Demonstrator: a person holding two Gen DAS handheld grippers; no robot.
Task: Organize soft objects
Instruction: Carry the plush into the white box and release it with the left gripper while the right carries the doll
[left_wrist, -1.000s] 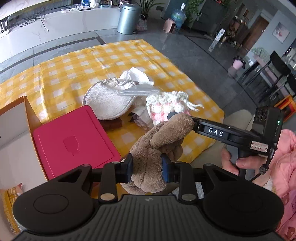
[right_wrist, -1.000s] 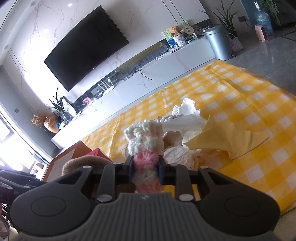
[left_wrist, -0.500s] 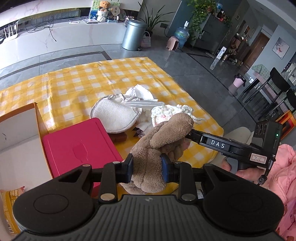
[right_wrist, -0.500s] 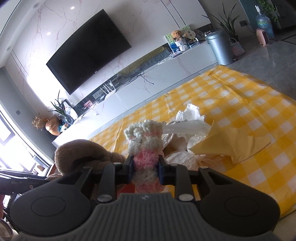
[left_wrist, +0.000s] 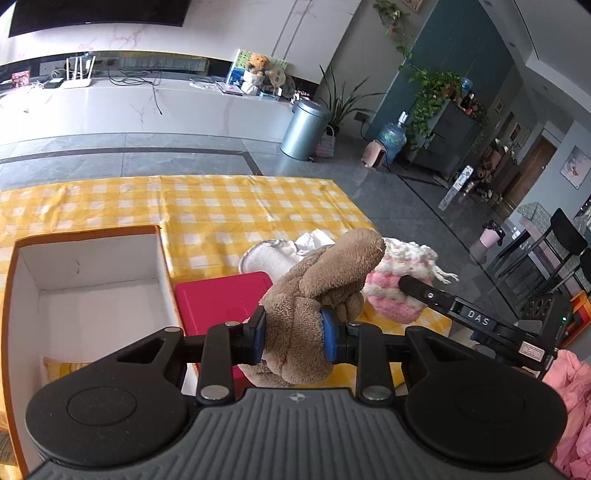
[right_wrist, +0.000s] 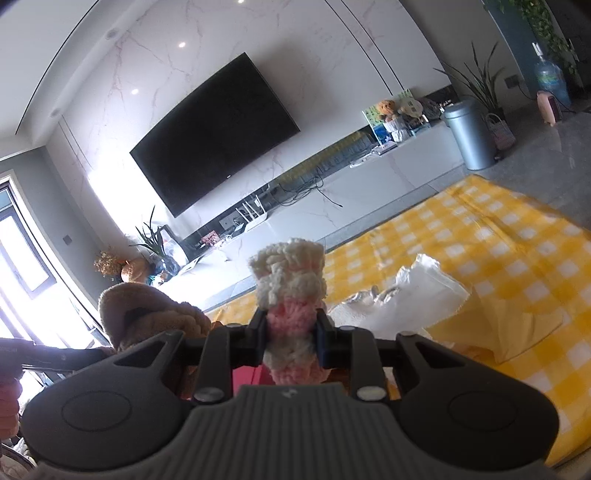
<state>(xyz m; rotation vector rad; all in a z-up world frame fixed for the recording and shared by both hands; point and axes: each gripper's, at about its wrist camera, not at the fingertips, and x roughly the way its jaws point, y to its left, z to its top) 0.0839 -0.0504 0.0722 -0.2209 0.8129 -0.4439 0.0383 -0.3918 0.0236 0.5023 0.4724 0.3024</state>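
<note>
— Grippers, both loaded? 
— Yes. The left gripper (left_wrist: 291, 339) was clamped on a brown plush glove (left_wrist: 321, 288), the right gripper (right_wrist: 291, 338) on a pink-and-white knitted pouch (right_wrist: 291, 295), both held above the yellow checked cloth (left_wrist: 229, 206).
— Which step was that?
— Carrying, I'd say. The open cardboard box (left_wrist: 88, 266) sat to the left, beside a red lid (left_wrist: 218, 295).
— And next?
— Probably bringing each one over the box before letting go.

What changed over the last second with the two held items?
Both grippers lifted: the left gripper raised the brown plush toy toward the open white box, the right gripper raised the pink-and-white knitted piece. Both grips unchanged; the red lid stayed put.
</note>
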